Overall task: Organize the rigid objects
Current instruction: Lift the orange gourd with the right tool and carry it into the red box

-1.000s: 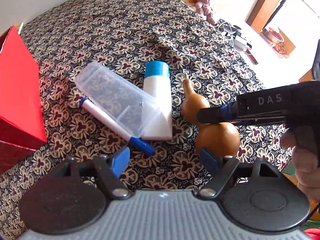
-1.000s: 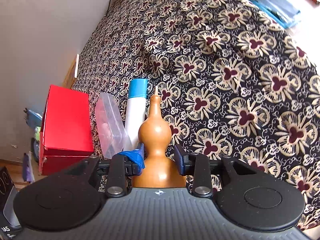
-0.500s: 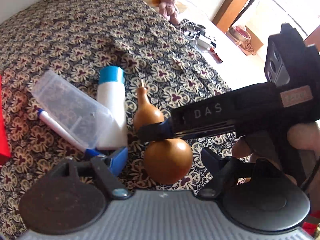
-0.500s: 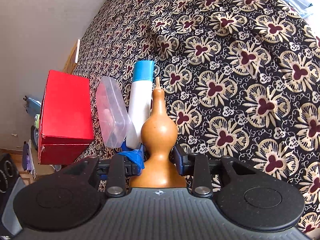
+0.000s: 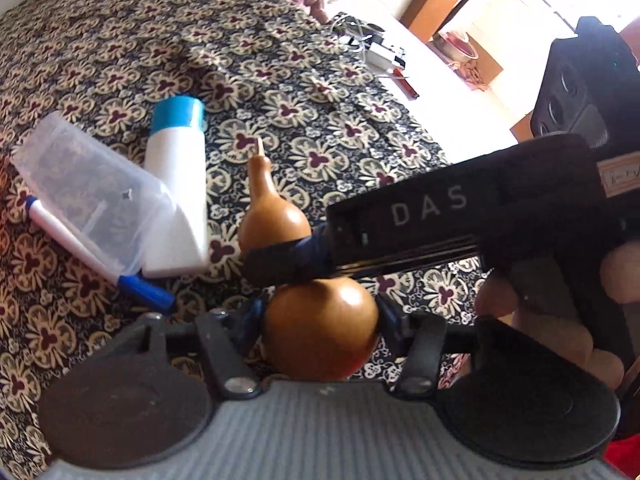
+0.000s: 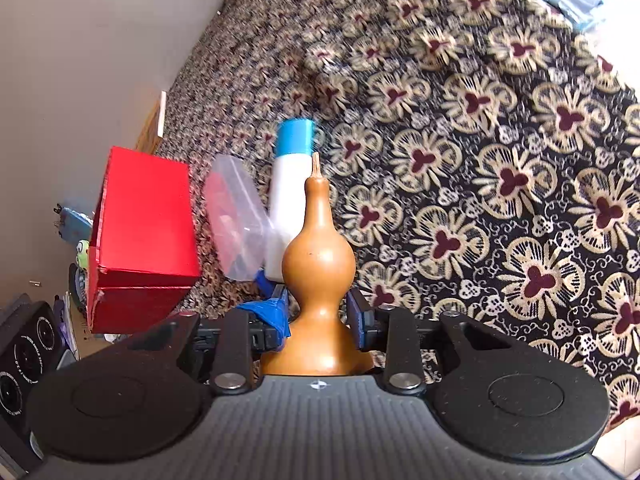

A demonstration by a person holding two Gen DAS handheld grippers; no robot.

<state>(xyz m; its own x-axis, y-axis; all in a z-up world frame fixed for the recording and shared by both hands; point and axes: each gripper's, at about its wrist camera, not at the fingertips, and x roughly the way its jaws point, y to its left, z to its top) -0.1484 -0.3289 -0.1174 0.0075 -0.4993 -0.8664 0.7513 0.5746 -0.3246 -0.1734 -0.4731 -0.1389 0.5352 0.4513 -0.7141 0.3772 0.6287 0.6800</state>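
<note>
Gourd (image 5: 320, 332) is held above the patterned cloth (image 5: 120, 52): right claw (image 6: 318, 316) grips its waist, left claw (image 5: 318, 320), jaws just closing, clamps the lower bulb. Smooth round skin could be squeezed out; early release risks a drop onto the bottle (image 5: 176, 184).

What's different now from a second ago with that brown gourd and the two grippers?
The left gripper swung over from the marker side to the gourd; its jaws have just been closing and now flank the gourd's big lower bulb. The right gripper is at the waist as before, its jaws also closing. The white bottle, clear box and red box have not moved.
</note>
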